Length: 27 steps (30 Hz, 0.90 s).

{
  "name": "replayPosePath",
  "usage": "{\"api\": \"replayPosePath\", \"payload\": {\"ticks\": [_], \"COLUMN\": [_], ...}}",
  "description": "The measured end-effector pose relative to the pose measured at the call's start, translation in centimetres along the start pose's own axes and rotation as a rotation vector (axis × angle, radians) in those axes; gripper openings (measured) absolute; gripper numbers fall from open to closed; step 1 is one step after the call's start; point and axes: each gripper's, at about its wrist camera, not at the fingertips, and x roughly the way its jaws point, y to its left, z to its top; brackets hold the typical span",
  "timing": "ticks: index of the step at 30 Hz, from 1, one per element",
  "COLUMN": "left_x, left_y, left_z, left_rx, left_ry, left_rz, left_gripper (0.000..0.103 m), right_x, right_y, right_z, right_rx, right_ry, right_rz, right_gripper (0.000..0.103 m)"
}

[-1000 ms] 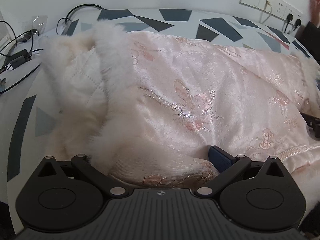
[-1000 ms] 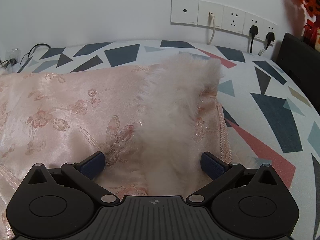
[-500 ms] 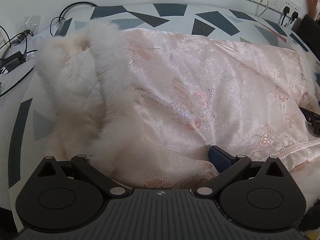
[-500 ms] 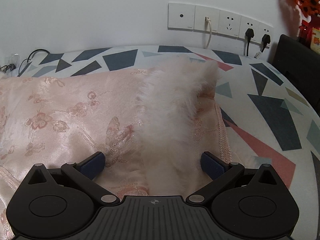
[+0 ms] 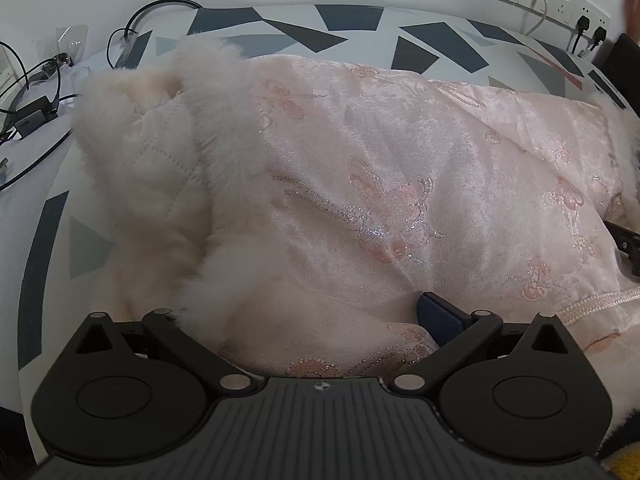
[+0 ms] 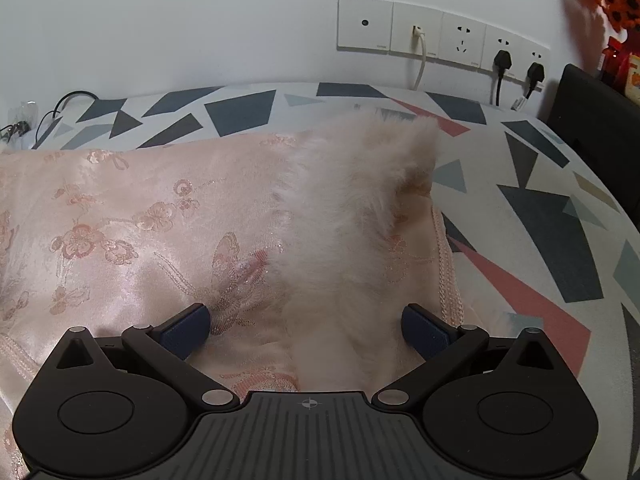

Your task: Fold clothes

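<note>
A pale pink satin garment (image 5: 400, 160) embroidered with flowers lies spread on the patterned surface (image 5: 48, 240). At its left end, white fur trim (image 5: 216, 92) and quilted lining (image 5: 160, 160) show. My left gripper (image 5: 304, 312) is open over the near hem; cloth lies between the jaws and fur hides the left fingertip. In the right wrist view, the garment (image 6: 120, 220) ends in a fur-trimmed edge (image 6: 360, 200). My right gripper (image 6: 306, 324) is open astride that edge, both blue pads (image 6: 188, 324) visible. Part of the right gripper (image 5: 626, 240) shows at the left wrist view's right border.
Black cables and a small adapter (image 5: 36, 108) lie at the far left. A row of wall sockets (image 6: 440, 36) with plugs runs behind. A black object (image 6: 592, 120) stands at the right. Bare patterned cover (image 6: 540, 220) extends right of the garment.
Both views shift only slightly. The garment stays flat and both grippers keep their jaws wide over its near edge.
</note>
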Motion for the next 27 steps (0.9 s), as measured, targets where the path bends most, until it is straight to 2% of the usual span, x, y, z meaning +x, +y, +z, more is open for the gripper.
{"api": "replayPosePath", "payload": {"ticks": [4,7,18,27], "left_x": [-0.1,-0.2,-0.4,-0.5], "left_y": [0.4,0.6,0.0,0.0], "left_z": [0.2,-0.4,-1.2,-1.1], "left_rx": [0.015,0.018,-0.009,-0.022], "left_ry": [0.013,-0.014,-0.072,-0.064], "left_rz": [-0.031,-0.047,-0.005,0.007], "left_gripper": [0.103,0.103,0.103,0.103], "right_x": [0.0,0.0,0.1,0.1], "right_y": [0.0,0.0,-0.4,-0.5], "right_z": [0.1,0.1,0.1,0.4], "right_rx": [0.001,-0.003,-0.010,-0.012], "right_ry": [0.006,0.007,0.015,0.041], "right_rz": [0.000,0.002,0.023,0.029], "right_gripper": [0.102,0.102,0.102,0.102]}}
